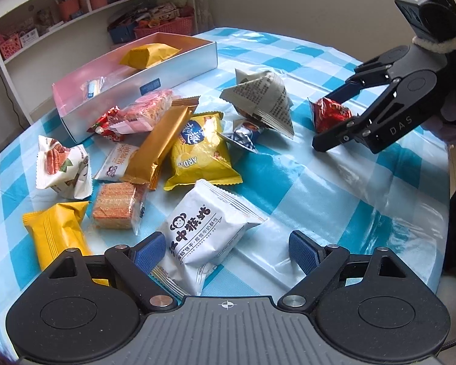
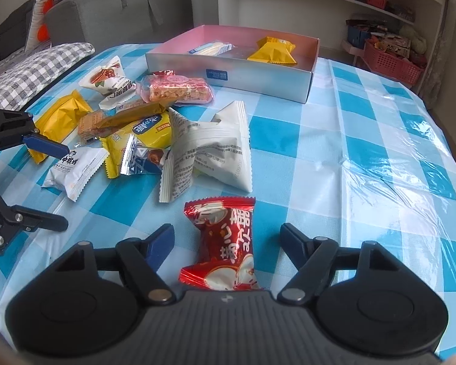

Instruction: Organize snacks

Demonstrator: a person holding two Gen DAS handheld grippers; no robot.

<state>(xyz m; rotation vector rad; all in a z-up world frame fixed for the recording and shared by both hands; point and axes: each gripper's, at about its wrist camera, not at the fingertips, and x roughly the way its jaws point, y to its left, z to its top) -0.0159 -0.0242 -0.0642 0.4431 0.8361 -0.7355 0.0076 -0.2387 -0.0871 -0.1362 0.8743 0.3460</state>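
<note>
Red snack (image 2: pixel 225 243) between right fingers (image 2: pixel 162 243), sofa (image 2: pixel 112 9) behind

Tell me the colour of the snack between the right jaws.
Red, with white print; the red snack shows best in the right wrist view.

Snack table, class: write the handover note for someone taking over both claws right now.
Left claw: open, empty, around the white monkey-logo packet, not gripping.
Right claw: open, straddling the red candy packet on the tablecloth.
Silver box: holds a yellow packet and a pale blue-striped packet.
Done: two snacks boxed.
Left: the pile beside the box, including the big yellow chip bag, gold bar and pink rice bar.
</note>
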